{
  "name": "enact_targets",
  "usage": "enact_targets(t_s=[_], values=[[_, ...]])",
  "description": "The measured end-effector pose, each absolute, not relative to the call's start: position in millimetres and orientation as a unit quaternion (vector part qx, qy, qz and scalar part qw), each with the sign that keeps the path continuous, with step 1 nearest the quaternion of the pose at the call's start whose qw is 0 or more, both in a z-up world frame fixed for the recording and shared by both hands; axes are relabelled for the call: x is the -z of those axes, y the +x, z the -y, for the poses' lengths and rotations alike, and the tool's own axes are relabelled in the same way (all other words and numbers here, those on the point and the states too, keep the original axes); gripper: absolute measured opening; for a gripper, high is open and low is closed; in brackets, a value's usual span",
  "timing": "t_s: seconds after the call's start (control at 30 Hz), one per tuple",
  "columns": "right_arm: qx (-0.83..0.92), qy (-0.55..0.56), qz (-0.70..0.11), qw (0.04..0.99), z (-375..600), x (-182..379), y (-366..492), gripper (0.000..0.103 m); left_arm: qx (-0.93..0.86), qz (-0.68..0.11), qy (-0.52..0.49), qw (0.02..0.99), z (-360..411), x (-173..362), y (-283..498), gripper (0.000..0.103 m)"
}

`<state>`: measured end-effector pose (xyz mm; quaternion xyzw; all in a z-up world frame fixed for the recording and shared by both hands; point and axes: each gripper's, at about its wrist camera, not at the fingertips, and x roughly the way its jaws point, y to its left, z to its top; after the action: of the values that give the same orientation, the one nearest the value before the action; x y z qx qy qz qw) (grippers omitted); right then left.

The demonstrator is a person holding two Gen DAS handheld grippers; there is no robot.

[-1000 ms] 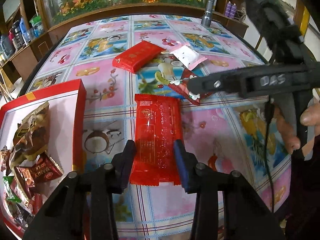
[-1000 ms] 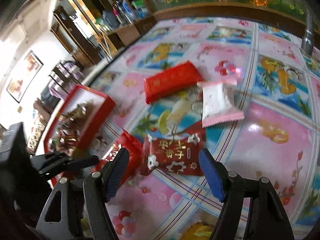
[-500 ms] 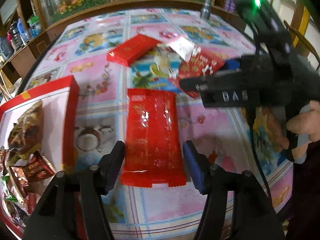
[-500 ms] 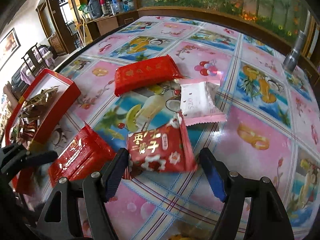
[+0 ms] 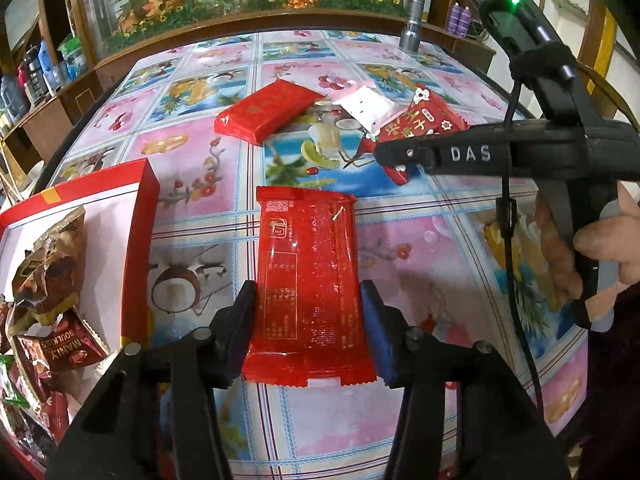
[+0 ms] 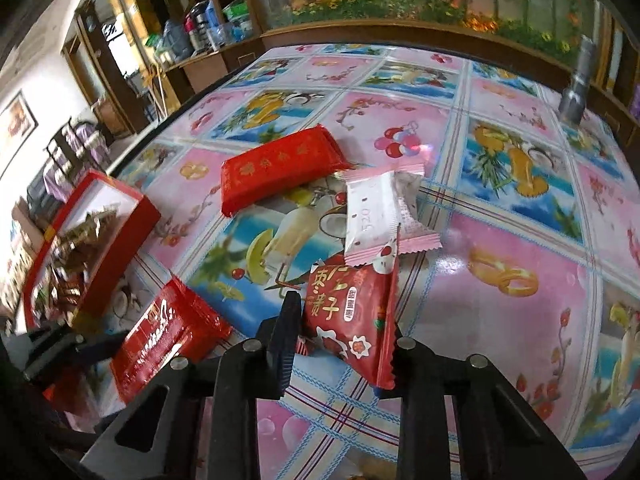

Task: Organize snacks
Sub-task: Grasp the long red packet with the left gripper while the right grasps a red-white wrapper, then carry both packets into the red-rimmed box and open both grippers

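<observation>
Fruit-patterned pink tablecloth (image 5: 192, 168) covers the table. Nearest, the left gripper (image 5: 306, 328) has its jaws pressed against both long edges of a flat red packet (image 5: 308, 272). At nine o'clock a red box (image 5: 136, 240) of snacks is cut off by the frame. At two o'clock the right gripper (image 6: 340, 332) pinches a red flowered pouch (image 6: 352, 320), hiding its lower edge. Beyond lie a white sachet (image 6: 372, 216) and another red packet (image 6: 276, 168); a flashlight (image 5: 412, 20) stands at the far edge.

Four snack packets lie out: three red packets (image 5: 307, 276) (image 5: 267, 112) (image 6: 352, 320), one pink-and-white packet (image 6: 376, 216); one red box (image 5: 136, 248).
</observation>
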<state>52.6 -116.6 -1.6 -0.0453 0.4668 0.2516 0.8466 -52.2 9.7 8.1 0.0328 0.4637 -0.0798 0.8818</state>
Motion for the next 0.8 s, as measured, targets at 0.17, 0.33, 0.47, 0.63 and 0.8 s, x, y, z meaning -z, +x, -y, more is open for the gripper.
enact_targets(t_s=[0.17, 0.33, 0.47, 0.63, 0.8], values=[[-0.248, -0.011, -0.471, 0.846, 127.8, -0.8, 57.8, 0.025, 0.081, -0.455, 0.026, 0.886, -12.2, -15.4, -58.0, 0.046], [-0.252, -0.007, -0.470, 0.846, 128.0, -2.1, 57.6, 0.025, 0.088, -0.450, 0.030, 0.888, -12.8, -22.8, -62.5, 0.033], [-0.250, -0.006, -0.476, 0.843, 128.3, 0.1, 58.7, 0.025, 0.081, -0.455, 0.028, 0.886, -14.0, -19.0, -61.0, 0.034], [-0.249, 0.001, -0.481, 0.840, 130.5, 1.3, 60.9, 0.025, 0.071, -0.461, 0.028, 0.884, -13.2, -17.4, -56.4, 0.060], [-0.250, 0.004, -0.483, 0.839, 130.9, 2.3, 60.8, 0.026, 0.057, -0.470, 0.024, 0.880, -10.1, -4.6, -44.6, 0.071]])
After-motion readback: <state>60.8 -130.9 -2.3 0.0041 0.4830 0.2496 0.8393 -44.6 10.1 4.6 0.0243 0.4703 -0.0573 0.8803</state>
